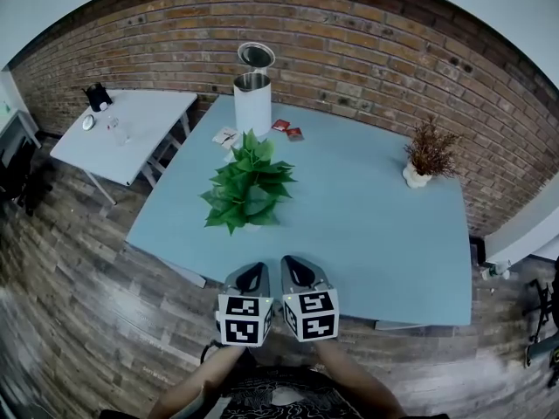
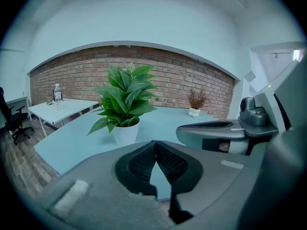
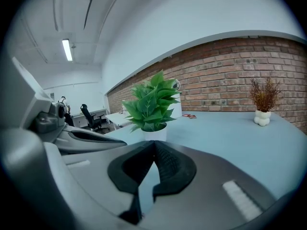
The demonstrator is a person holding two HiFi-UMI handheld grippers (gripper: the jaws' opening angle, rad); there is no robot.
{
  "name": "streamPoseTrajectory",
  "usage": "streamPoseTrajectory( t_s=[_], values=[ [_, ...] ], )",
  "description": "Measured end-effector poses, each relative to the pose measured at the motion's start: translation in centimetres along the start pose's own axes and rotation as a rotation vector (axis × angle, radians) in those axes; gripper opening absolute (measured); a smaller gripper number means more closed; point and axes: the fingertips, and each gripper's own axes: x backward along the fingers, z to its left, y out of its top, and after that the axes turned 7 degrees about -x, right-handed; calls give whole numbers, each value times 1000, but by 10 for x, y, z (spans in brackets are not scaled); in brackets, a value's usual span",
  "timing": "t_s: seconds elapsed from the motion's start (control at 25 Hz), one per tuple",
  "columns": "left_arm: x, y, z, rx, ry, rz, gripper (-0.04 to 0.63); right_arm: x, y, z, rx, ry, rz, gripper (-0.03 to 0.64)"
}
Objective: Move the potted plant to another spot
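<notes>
Ahead, potted plant (image 1: pixel 249 186) — apart from left tongs (image 1: pixel 253 269), right tongs (image 1: pixel 295 262), both closed.

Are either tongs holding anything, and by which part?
Nothing: left tongs and right tongs are shut, empty, short of the green leafy plant in a white pot.

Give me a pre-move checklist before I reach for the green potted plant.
1. Left gripper ready to grasp: not ok, jaws together and empty.
2. Right gripper ready to grasp: not ok, jaws together and empty.
3. Path to the green potted plant: ok, only bare table lies between.
4. White pot upright: ok.
5. Free place to set it down: ok, open surface toward the dried plant.
6. Pot's weight: cannot tell.
</notes>
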Motion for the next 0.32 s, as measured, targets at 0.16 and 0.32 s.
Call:
streamPoseTrajectory(
  t_s=[0.16, 0.32],
  values=[
    [5, -1, -2, 2, 7, -1, 2, 3, 0, 2, -7, 12, -5, 6],
    [8, -4, -4, 3, 11, 6, 2, 6, -1, 4, -23, 20, -8, 6]
  ],
)
